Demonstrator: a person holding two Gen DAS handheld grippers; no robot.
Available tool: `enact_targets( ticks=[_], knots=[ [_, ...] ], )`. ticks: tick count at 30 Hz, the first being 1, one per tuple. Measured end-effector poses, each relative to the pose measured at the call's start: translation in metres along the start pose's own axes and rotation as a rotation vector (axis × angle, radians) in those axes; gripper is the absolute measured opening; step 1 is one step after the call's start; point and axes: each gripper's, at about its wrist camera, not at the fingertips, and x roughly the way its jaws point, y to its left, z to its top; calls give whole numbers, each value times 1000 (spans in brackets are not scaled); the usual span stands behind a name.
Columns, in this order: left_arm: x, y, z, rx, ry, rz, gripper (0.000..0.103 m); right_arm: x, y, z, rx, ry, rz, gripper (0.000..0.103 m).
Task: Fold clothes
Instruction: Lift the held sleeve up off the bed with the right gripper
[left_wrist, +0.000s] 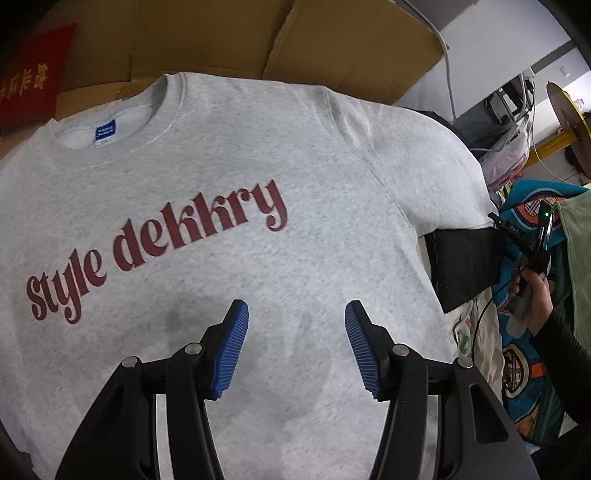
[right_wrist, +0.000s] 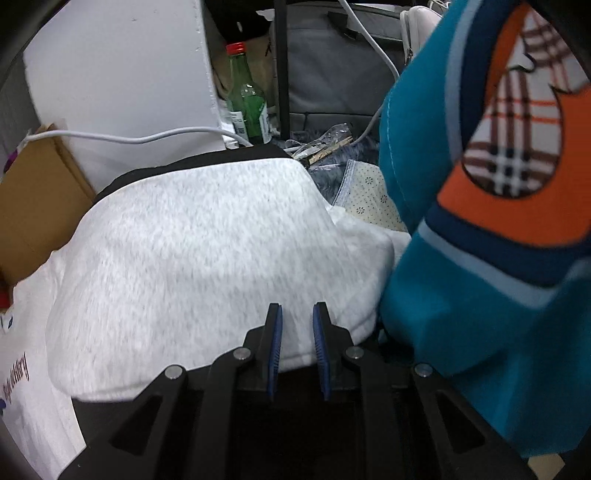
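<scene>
Sweatshirt (left_wrist: 229, 155): matt heathered grey knit cloth w/ ribbed collar; gripper pads (left_wrist: 229, 350): ridged blue rubbery plastic.

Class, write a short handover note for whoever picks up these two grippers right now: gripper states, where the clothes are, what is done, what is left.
Left gripper: jaws wide open, empty, above the sweatshirt's chest.
Right gripper: jaws narrowly apart at the sleeve edge; grip unclear.
Sweatshirt: flat, face up, print showing, collar away from you. Teal garment lies beside the sleeve.
Done: laid out.
Left: all folds, sleeves first.
</scene>
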Motion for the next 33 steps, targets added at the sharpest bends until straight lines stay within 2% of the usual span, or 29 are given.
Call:
enact_targets(
  ticks=[7,11,12,14,16,25,29,33],
  knots=[
    [-4,-15,-4,27,10,14,55,-19,-12,-21,19,5,53,15],
    [-8,-17,-8,24,15,28,55,-30,-16,-26,57,15,137,18],
    [-9,-17,-8,26,17,33,55,-33,-17,-29,70,19,163,21],
    [-11,-18,-8,30,20,41,55,-36,-18,-34,114,32,227,44],
    [-13,-20,-8,35,22,47,55,-37,-18,-38,149,37,274,49],
    [-5,-22,-12,43,53,60,55,-15,-26,-31,312,64,390,51],
    [-1,-25,-13,52,63,58,55,-4,-27,-30,330,77,418,53],
    [0,-24,-12,50,66,58,55,3,-26,-29,339,71,410,53]
  ],
)
